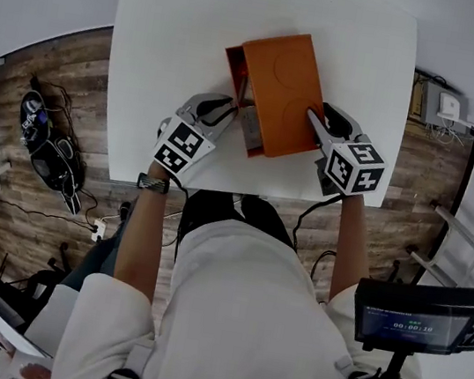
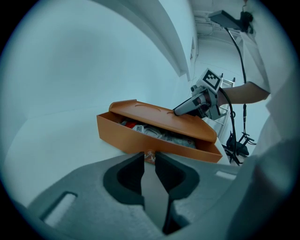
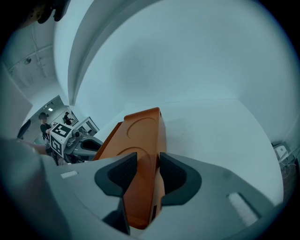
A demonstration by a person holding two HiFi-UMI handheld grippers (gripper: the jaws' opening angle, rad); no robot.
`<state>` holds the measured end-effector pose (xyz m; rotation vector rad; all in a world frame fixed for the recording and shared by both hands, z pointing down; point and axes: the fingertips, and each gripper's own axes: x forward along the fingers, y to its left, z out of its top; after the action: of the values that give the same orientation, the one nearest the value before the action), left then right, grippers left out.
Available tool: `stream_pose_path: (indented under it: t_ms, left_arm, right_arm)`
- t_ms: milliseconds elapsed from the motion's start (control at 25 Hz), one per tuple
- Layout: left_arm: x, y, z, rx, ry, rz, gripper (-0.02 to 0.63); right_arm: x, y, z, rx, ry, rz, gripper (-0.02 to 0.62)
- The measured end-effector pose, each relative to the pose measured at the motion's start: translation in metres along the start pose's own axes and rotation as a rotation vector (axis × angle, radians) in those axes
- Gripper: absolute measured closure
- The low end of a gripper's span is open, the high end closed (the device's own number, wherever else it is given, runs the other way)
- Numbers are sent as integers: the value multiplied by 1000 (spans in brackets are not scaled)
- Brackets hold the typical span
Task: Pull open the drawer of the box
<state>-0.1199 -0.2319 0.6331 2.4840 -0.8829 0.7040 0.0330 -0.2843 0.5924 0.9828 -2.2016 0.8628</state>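
White counter (image 1: 151,55), near edge | right claw (image 3: 148,161) is clamping box (image 3: 140,131), bracing it | left claw (image 2: 150,158) is pinching knob (image 2: 149,155) of half-open drawer (image 2: 126,136) | advice: pull straight outward, level, box pinned.

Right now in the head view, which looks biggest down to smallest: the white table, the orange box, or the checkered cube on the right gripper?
1. White table.
2. Orange box.
3. Checkered cube on the right gripper, smallest even though it is nearer the camera.

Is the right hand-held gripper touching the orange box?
Touching. In the right gripper view, the right hand-held gripper has both jaws pressed against the box, which fills the space between them.
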Motion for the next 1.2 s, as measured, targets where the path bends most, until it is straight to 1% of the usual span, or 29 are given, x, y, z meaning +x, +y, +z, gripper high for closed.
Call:
stream_pose_path:
  t_ms: [1200]
  left_arm:
    - [-36,18,-34,-43,36,69,529]
  right_arm:
    - [6,-4,1,10,-6,19,437]
